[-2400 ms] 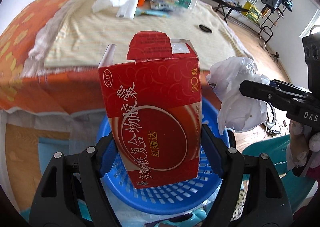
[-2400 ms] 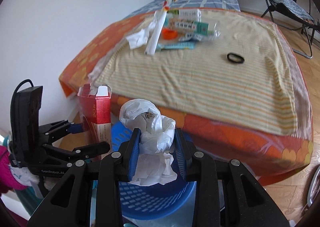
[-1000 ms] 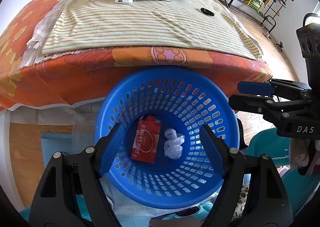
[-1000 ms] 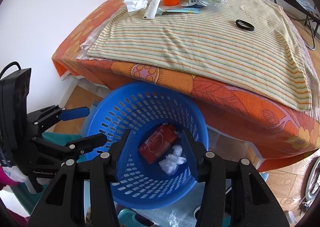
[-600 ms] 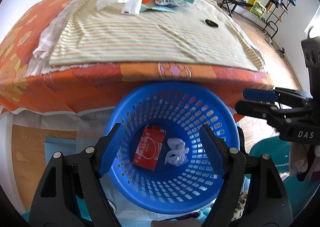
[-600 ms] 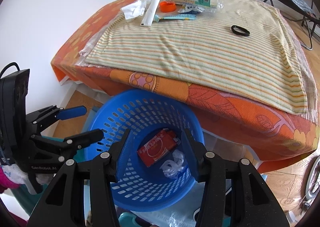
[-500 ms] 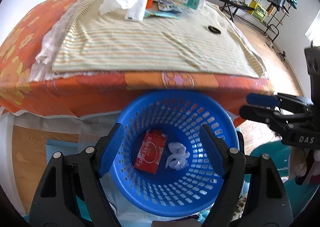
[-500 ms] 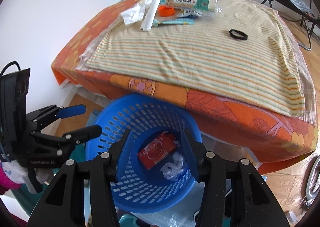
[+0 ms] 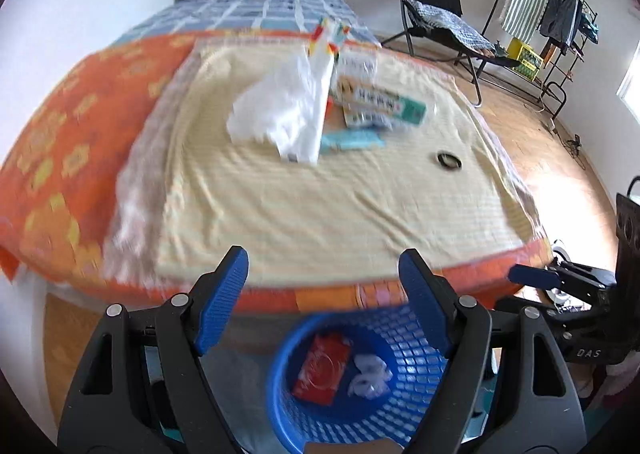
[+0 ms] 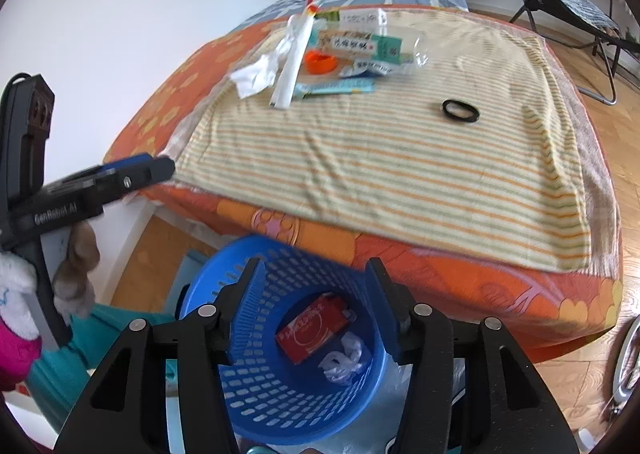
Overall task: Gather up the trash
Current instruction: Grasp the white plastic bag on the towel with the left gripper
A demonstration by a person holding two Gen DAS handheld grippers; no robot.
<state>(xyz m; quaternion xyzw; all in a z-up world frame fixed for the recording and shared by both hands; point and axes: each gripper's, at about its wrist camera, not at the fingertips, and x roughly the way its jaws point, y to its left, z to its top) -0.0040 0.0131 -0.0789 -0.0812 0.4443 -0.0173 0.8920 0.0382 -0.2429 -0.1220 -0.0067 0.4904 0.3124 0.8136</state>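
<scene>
Nearest, on the floor against the foot of the bed, stands the blue plastic basket [image 10: 240, 386]. A red carton [image 10: 310, 328] and a crumpled white wad [image 10: 342, 358] lie side by side in its bottom. Both grippers hang above it with nothing in them: the right gripper [image 10: 316, 314] has its jaws wide apart over the basket mouth, and the left gripper [image 9: 322, 294], also spread wide, points up over the near edge of the bed [image 10: 440, 254].

The trash left to collect sits at the far end of the striped blanket [image 10: 400, 158], well apart from the basket. The crumpled tissue [image 10: 254, 76] at the left of the heap looks feather-light and soft; a pinch across its bulk should do, though it may squash and slip from a loose grip. The long white wrapper [image 10: 292, 62] beside it is thin and floppy, so holding it near the middle would stop the ends trailing. The green-and-white box [image 10: 360, 44] seems light but stiff, best taken across its narrow sides. The orange cap [image 10: 320, 61] is small, hard and low, and partly tucked among the packets. The pale blue packet [image 10: 336, 86] lies flat on the cloth, so a finger would likely have to dig into the soft blanket to lift it.

A black ring [image 10: 460, 110] lies alone to the right, away from the heap. Nothing blocks the reach across the blanket, but the pieces overlap, so lifting one may drag another.
</scene>
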